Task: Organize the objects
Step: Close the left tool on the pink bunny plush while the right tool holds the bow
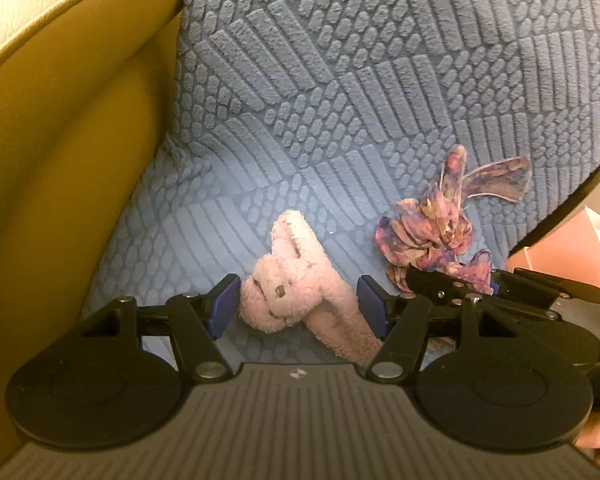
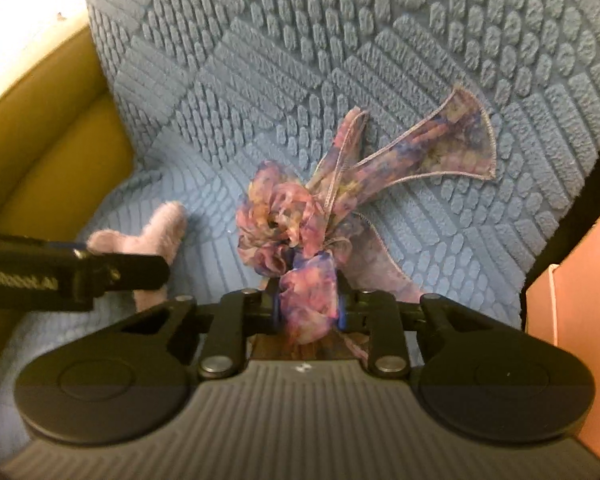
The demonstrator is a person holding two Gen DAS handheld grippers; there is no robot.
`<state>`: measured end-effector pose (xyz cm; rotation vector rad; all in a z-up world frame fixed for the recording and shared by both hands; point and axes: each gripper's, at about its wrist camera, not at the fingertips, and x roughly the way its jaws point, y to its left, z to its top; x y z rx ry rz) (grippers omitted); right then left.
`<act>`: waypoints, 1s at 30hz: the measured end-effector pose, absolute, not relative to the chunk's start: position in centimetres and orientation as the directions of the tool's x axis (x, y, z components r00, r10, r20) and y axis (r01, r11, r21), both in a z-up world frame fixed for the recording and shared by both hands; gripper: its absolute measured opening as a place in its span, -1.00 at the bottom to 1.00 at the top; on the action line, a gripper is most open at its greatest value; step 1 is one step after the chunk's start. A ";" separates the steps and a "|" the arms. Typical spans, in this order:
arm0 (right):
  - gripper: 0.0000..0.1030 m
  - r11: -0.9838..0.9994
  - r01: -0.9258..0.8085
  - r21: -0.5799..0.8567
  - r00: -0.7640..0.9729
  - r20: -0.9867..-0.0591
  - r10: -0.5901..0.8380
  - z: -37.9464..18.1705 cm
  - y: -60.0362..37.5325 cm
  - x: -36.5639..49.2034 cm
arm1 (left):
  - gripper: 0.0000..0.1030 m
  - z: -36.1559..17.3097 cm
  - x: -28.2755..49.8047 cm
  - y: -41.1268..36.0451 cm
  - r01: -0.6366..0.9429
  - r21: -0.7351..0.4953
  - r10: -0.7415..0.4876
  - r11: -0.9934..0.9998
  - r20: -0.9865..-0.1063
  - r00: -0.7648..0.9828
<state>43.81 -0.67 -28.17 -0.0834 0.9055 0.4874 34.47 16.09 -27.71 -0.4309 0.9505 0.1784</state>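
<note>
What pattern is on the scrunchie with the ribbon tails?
The scrunchie has a blotchy floral print in pink, purple and blue; the right wrist view shows it best.

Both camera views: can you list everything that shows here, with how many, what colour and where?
fuzzy hair clip: one, pale pink, on the blanket, between the left tool's open fingers
floral scrunchie: one, pink and purple with ribbon tails, on the blanket, pinched at its near end
blanket: one, blue, textured, under both items
sofa: one, mustard yellow, left of the blanket
box: one, pinkish, right edge
left tool: one, black, open
right tool: one, black, shut on the scrunchie
</note>
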 end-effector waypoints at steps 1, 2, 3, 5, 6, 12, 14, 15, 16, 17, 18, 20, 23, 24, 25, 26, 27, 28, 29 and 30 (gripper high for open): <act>-0.46 0.888 -0.438 0.137 0.519 -0.768 0.375 -27.8 -0.8 43.5 | 0.35 -27.6 34.3 15.9 -0.329 -0.279 -0.042 0.902 -0.816 0.577; -0.46 0.890 -0.434 0.140 0.522 -0.766 0.375 -27.5 -0.9 43.4 | 0.35 -27.6 34.1 15.8 -0.326 -0.277 -0.041 0.904 -0.815 0.578; -0.46 0.891 -0.429 0.147 0.523 -0.764 0.378 -27.4 -1.0 43.2 | 0.35 -27.6 34.0 15.6 -0.325 -0.273 -0.039 0.906 -0.817 0.576; -0.46 0.890 -0.424 0.167 0.521 -0.759 0.390 -26.9 -1.5 42.7 | 0.35 -27.7 33.5 15.4 -0.326 -0.279 -0.045 0.903 -0.817 0.575; -0.46 0.892 -0.419 0.171 0.522 -0.758 0.391 -26.7 -1.8 42.3 | 0.34 -27.8 33.3 15.2 -0.326 -0.287 -0.051 0.901 -0.816 0.576; -0.46 0.918 -0.365 0.156 0.525 -0.780 0.341 -26.6 -2.3 39.1 | 0.34 -27.2 31.7 13.7 -0.301 -0.290 -0.065 0.908 -0.809 0.584; -0.46 0.923 -0.362 0.132 0.538 -0.779 0.322 -26.7 -2.1 37.9 | 0.34 -26.7 31.2 13.5 -0.294 -0.286 -0.059 0.912 -0.801 0.595; -0.46 0.926 -0.358 0.121 0.545 -0.778 0.312 -26.6 -2.3 37.3 | 0.33 -26.5 30.9 13.4 -0.294 -0.290 -0.061 0.911 -0.799 0.598; -0.46 0.929 -0.350 0.121 0.549 -0.777 0.308 -26.5 -2.5 36.6 | 0.31 -26.3 30.6 13.2 -0.292 -0.292 -0.063 0.911 -0.797 0.601; -0.46 0.931 -0.339 0.132 0.548 -0.777 0.310 -26.4 -2.8 35.9 | 0.04 -26.1 30.3 13.0 -0.291 -0.293 -0.063 0.911 -0.795 0.603; -0.46 0.933 -0.329 0.142 0.545 -0.779 0.311 -26.4 -3.1 35.4 | -0.10 -26.0 29.9 12.8 -0.290 -0.301 -0.071 0.908 -0.795 0.603; -0.46 0.939 -0.319 0.129 0.553 -0.779 0.295 -26.1 -3.6 34.1 | -0.10 -25.7 29.0 12.4 -0.295 -0.339 -0.098 0.893 -0.788 0.607; -0.46 0.942 -0.315 0.119 0.560 -0.778 0.286 -25.6 -4.3 32.1 | -0.10 -25.8 28.3 11.3 -0.291 -0.327 -0.096 0.899 -0.796 0.597; -0.46 0.942 -0.311 0.126 0.556 -0.780 0.288 -25.5 -4.4 31.7 | -0.10 -25.9 28.0 11.2 -0.292 -0.334 -0.102 0.896 -0.796 0.596; -0.46 0.943 -0.308 0.123 0.556 -0.781 0.283 -25.5 -4.6 31.2 | -0.10 -26.0 27.9 11.2 -0.295 -0.345 -0.109 0.891 -0.794 0.598; -0.46 0.945 -0.306 0.113 0.560 -0.781 0.275 -25.5 -4.8 30.7 | -0.10 -26.3 27.8 11.3 -0.304 -0.346 -0.105 0.888 -0.795 0.598; -0.46 0.947 -0.303 0.104 0.566 -0.780 0.267 -25.6 -4.9 30.3 | -0.04 -26.4 27.8 11.3 -0.312 -0.340 -0.097 0.887 -0.797 0.596; -0.46 0.949 -0.300 0.100 0.567 -0.781 0.262 -25.6 -5.1 30.1 | 0.04 -26.5 27.9 11.3 -0.319 -0.329 -0.087 0.889 -0.804 0.589; -0.46 0.950 -0.295 0.101 0.567 -0.782 0.259 -25.7 -5.3 30.0 | 0.27 -26.7 28.1 11.5 -0.327 -0.320 -0.077 0.889 -0.810 0.582; -0.46 0.951 -0.292 0.102 0.566 -0.783 0.258 -25.9 -5.4 30.2 | 0.50 -26.7 28.1 11.6 -0.334 -0.316 -0.069 0.888 -0.810 0.583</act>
